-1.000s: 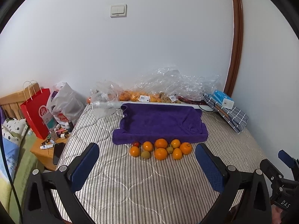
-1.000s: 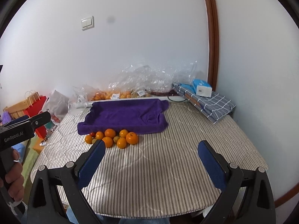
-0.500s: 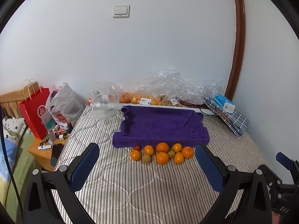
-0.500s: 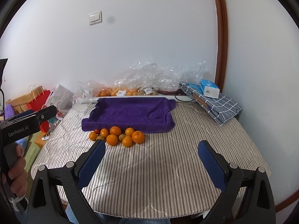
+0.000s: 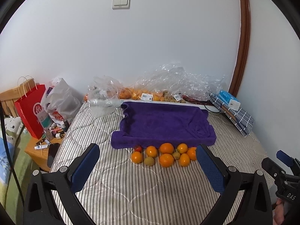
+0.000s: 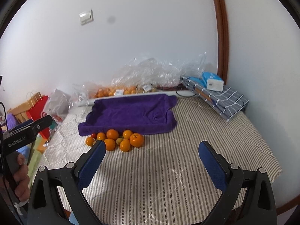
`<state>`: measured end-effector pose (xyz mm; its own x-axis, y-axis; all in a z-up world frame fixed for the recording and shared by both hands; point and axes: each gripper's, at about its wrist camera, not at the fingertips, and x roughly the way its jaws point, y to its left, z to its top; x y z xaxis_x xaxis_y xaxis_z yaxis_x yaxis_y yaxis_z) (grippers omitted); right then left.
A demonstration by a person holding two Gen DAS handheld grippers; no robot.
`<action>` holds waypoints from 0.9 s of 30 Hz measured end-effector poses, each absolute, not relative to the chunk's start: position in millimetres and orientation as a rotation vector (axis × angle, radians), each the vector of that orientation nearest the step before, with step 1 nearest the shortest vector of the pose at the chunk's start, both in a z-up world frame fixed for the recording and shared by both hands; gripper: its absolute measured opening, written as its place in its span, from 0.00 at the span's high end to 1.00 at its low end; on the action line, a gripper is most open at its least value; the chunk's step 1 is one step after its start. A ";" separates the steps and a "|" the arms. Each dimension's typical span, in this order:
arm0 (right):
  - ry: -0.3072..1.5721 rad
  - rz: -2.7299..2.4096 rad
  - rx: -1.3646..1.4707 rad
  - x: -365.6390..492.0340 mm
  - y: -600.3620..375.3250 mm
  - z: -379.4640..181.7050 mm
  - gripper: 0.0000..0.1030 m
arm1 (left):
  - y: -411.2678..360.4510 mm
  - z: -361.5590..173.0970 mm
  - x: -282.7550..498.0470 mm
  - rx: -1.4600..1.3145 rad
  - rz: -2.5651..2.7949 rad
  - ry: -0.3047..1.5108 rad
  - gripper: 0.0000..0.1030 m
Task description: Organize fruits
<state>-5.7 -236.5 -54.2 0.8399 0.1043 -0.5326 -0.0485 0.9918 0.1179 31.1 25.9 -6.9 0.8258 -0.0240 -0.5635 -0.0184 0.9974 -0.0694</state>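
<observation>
Several oranges (image 5: 166, 160) (image 6: 136, 139) lie in a cluster on the striped bed cover, with a small red tomato (image 5: 137, 148) (image 6: 93, 135) and two greenish kiwis (image 5: 149, 161) among them. Just behind the cluster sits a tray draped in a purple towel (image 5: 163, 123) (image 6: 129, 114), nothing in it. My left gripper (image 5: 146, 156) is open, hovering short of the fruit. My right gripper (image 6: 152, 152) is open too, nearer the bed's front and right of the fruit. Neither holds anything.
Clear plastic bags with more oranges (image 5: 142, 95) (image 6: 112, 91) line the wall behind the tray. A folded checked cloth with a blue tissue pack (image 5: 229, 100) (image 6: 212, 81) lies at the right. A red paper bag (image 5: 31, 110) and a cluttered wooden bedside table (image 5: 43, 148) stand left of the bed.
Both grippers have edged forward toward the fruit, and the views have tilted slightly. Both stay open; the fruit and tray have not moved.
</observation>
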 end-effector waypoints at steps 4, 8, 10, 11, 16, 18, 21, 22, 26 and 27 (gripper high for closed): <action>0.585 0.053 0.068 14.2 -231.4 -66.6 0.05 | 35.4 -20.0 48.6 -0.083 0.015 0.616 0.00; 0.589 0.063 0.085 33.6 -227.7 -81.6 0.05 | 49.4 -38.8 68.5 -0.094 0.026 0.668 0.02; 0.599 0.076 0.083 44.8 -225.1 -92.3 0.05 | 54.2 -48.1 75.6 -0.075 0.033 0.680 0.02; 0.611 0.077 0.074 52.0 -222.5 -99.0 0.05 | 56.9 -52.4 79.5 -0.068 0.034 0.694 0.02; 0.676 0.091 0.027 91.1 -206.1 -134.3 0.16 | 84.3 -80.0 93.6 -0.100 0.047 0.752 0.02; 0.703 0.132 0.021 106.2 -200.5 -148.8 0.20 | 93.0 -92.5 98.8 -0.094 0.055 0.765 0.02; 0.756 0.161 -0.011 127.3 -190.9 -169.7 0.30 | 106.6 -112.8 105.3 -0.094 0.079 0.809 0.03; 0.775 0.163 -0.027 133.6 -187.2 -176.1 0.34 | 109.8 -116.9 107.1 -0.098 0.083 0.820 0.03; 0.820 0.169 -0.075 150.2 -175.4 -194.6 0.35 | 124.4 -134.0 113.3 -0.148 0.089 0.845 0.03; 0.823 0.160 -0.082 154.6 -174.1 -197.7 0.35 | 125.9 -137.6 114.2 -0.162 0.082 0.847 0.03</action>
